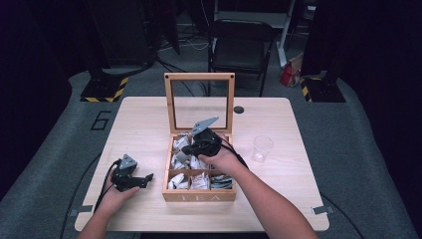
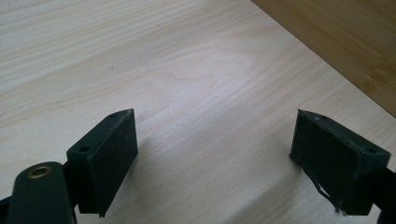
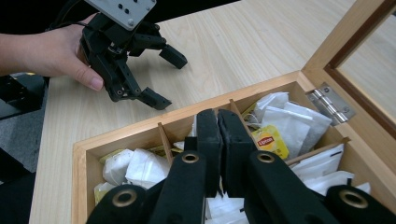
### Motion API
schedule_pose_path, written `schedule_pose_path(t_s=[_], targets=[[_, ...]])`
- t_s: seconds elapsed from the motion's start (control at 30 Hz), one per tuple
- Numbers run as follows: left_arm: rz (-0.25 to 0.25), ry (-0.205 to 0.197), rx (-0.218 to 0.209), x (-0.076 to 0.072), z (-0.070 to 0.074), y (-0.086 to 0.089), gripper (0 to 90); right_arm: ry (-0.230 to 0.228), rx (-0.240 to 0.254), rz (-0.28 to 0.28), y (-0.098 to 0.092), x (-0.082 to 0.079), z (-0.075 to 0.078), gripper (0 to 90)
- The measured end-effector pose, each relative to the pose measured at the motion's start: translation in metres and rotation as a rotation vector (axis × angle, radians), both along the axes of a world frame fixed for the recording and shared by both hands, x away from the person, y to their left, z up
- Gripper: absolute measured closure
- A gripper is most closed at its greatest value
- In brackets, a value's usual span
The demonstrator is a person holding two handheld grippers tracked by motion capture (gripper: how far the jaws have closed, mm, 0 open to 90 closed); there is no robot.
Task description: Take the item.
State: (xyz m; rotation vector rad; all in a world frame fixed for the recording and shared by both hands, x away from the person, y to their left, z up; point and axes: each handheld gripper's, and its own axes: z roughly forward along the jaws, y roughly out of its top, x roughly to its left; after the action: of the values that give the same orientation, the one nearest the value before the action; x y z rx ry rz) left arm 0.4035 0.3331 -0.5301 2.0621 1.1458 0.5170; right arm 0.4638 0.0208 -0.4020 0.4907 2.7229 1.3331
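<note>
A wooden tea box (image 1: 199, 196) marked TEA stands open at the table's middle, its glass lid (image 1: 199, 102) upright. Its compartments hold several white tea bags (image 3: 292, 116), one showing a yellow Lipton tag (image 3: 271, 140). My right gripper (image 1: 186, 149) hovers over the box's middle compartments; in the right gripper view its jaws (image 3: 218, 128) are pressed together, and I see nothing between them. My left gripper (image 1: 147, 180) rests low over the bare table left of the box, open and empty (image 2: 215, 135). It also appears in the right gripper view (image 3: 166, 77).
A clear plastic cup (image 1: 262, 148) stands right of the box. A small black disc (image 1: 239, 109) lies near the table's far edge. A black chair (image 1: 241, 47) is behind the table. The box's outer wall (image 2: 345, 42) is just ahead of the left gripper.
</note>
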Motion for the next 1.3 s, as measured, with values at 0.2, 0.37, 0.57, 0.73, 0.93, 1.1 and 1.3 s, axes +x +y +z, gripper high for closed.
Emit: schedule_pose_path(t_s=[0.2,0.37,0.57,0.73,0.93,1.1,1.3], targets=[[0.000,0.000,-0.001,0.000,0.000,0.000,14.1,-0.020,0.008,-0.010,-0.013,-0.002,0.010,88.4],[-0.001,0.000,0.001,0.000,0.000,0.000,14.1,-0.025,0.024,-0.043,-0.029,-0.005,0.020,88.4],[-0.001,0.000,0.002,0.000,0.000,0.000,14.0,-0.043,0.041,-0.064,-0.046,-0.006,0.029,88.4],[0.000,-0.001,0.001,0.000,0.000,0.000,14.0,-0.051,0.044,-0.088,-0.058,-0.007,0.032,88.3],[-0.001,0.000,0.002,0.000,0.000,0.000,14.0,-0.059,0.058,-0.108,-0.071,-0.007,0.037,88.3],[-0.001,0.000,0.002,0.000,0.000,0.000,14.1,-0.059,0.075,-0.138,-0.083,-0.009,0.041,88.3],[-0.001,0.000,0.002,0.000,0.000,0.000,14.0,-0.060,0.087,-0.169,-0.097,-0.009,0.046,88.2]])
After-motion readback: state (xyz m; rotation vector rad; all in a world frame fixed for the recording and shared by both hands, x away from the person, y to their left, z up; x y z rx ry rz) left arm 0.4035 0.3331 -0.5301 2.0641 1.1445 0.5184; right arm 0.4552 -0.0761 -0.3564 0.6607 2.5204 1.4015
